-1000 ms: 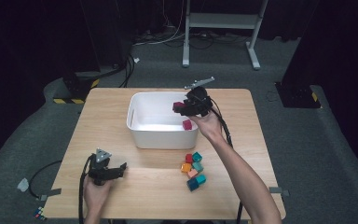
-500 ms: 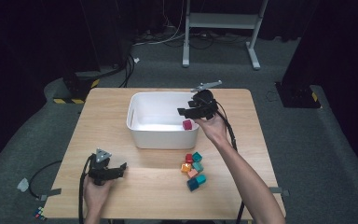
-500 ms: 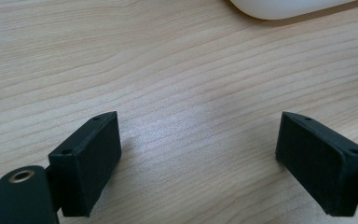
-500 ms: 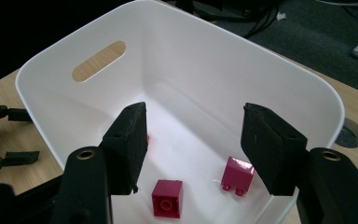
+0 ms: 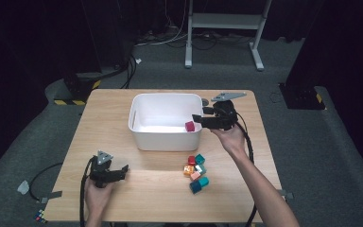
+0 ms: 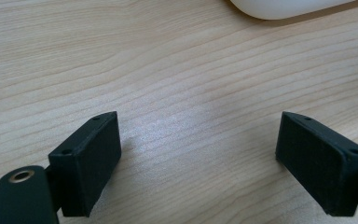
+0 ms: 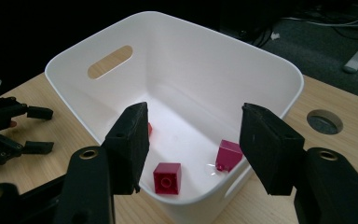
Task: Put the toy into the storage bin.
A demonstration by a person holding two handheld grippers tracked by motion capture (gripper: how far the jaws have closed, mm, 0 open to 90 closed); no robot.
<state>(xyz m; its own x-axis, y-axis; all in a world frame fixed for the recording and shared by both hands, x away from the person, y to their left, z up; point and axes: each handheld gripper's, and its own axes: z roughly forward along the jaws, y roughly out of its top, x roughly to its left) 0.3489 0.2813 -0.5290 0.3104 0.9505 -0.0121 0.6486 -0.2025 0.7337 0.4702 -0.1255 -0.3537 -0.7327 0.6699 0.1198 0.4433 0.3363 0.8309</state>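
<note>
At the centre right of the high view, the right gripper [image 5: 199,120] hangs over the near right corner of a white bin [image 5: 146,101], jaws spread with nothing between them after just opening. Dark red blocks [image 7: 168,177] lie on the bin floor. At lower left, the left gripper [image 5: 123,171] rests on the wooden table [image 5: 108,123], jaws spread, empty.

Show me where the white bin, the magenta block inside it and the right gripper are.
white bin [image 7: 279,70]: right gripper view, on its far rim.
magenta block [image 7: 229,154]: right gripper view, on its top face.
right gripper [image 7: 193,140]: right gripper view, midway between its fingertips.
</note>
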